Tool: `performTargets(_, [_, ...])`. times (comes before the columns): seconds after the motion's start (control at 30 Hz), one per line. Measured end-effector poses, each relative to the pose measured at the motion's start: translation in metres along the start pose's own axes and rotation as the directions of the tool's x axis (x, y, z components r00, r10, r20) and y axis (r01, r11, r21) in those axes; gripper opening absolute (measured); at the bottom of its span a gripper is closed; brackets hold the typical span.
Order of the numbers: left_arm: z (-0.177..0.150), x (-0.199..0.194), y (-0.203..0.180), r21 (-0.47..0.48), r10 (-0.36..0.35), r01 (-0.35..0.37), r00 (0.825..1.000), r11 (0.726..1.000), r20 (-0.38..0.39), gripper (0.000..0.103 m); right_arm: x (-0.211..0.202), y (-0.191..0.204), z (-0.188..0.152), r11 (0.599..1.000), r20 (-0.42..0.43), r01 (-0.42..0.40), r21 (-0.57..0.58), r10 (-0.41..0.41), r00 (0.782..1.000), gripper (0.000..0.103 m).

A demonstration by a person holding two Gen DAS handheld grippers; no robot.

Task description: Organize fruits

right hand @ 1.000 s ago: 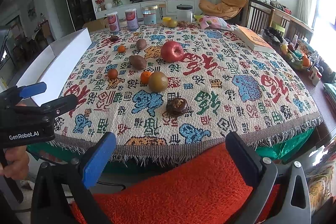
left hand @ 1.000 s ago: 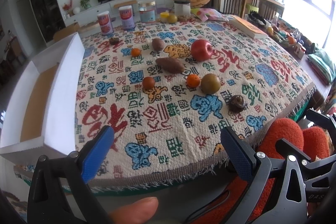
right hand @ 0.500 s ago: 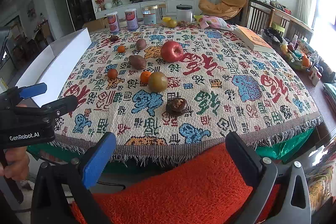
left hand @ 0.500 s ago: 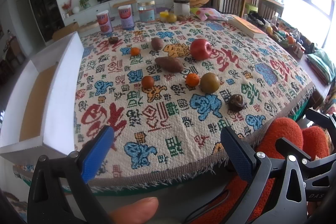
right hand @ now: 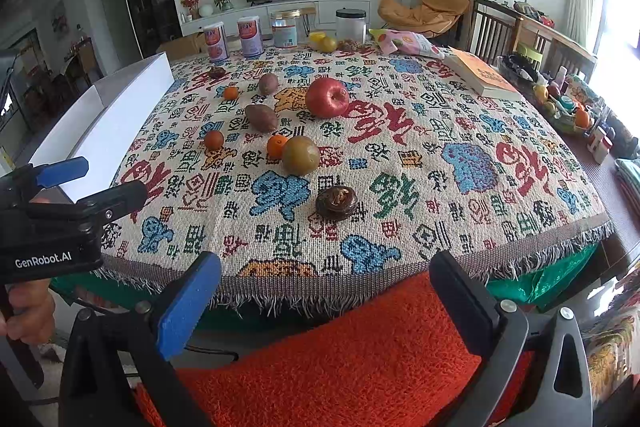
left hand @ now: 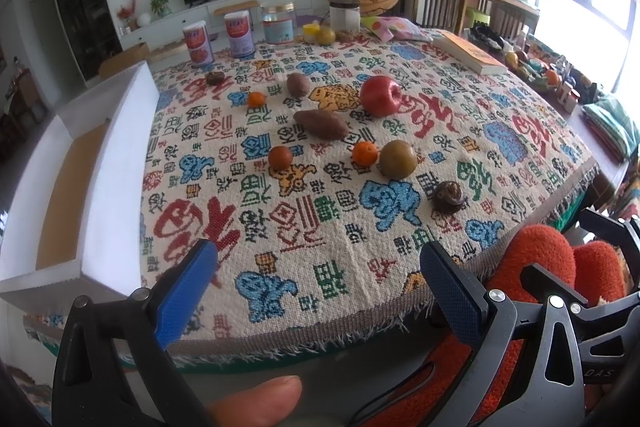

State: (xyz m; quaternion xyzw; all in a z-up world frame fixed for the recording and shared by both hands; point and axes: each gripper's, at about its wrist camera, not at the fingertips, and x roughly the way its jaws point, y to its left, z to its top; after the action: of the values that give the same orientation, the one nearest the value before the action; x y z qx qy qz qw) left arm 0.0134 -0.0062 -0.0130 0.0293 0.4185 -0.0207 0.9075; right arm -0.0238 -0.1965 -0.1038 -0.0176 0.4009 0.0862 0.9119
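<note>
- Left gripper (left hand: 318, 291) hovers at the near edge of the worktop (left hand: 360, 291), fingers spread, holding nothing.
- Right gripper (right hand: 326, 301) hangs over an orange rug (right hand: 360, 347), fingers spread and empty.
- The red apple (right hand: 327, 98), sweet potato (right hand: 261, 117) and small oranges (right hand: 277, 146) lie mid-worktop.
- White box (left hand: 108, 179) sits at the left edge.

Both cameras sit low at the near edge of the table (left hand: 280, 331), looking across it to the far wall, the left one more from the left, and both see the same apple (left hand: 381, 95) (right hand: 327, 97) mid-frame.
</note>
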Motion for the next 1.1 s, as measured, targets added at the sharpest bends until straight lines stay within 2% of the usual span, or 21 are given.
performTargets(1.1, [0.0005, 0.0, -0.001, -0.001, -0.006, 0.006, 1.0, 1.0, 0.003, 0.102, -0.0005, 0.0004, -0.0006, 1.0, 0.003, 0.004, -0.004, -0.004, 1.0, 0.103])
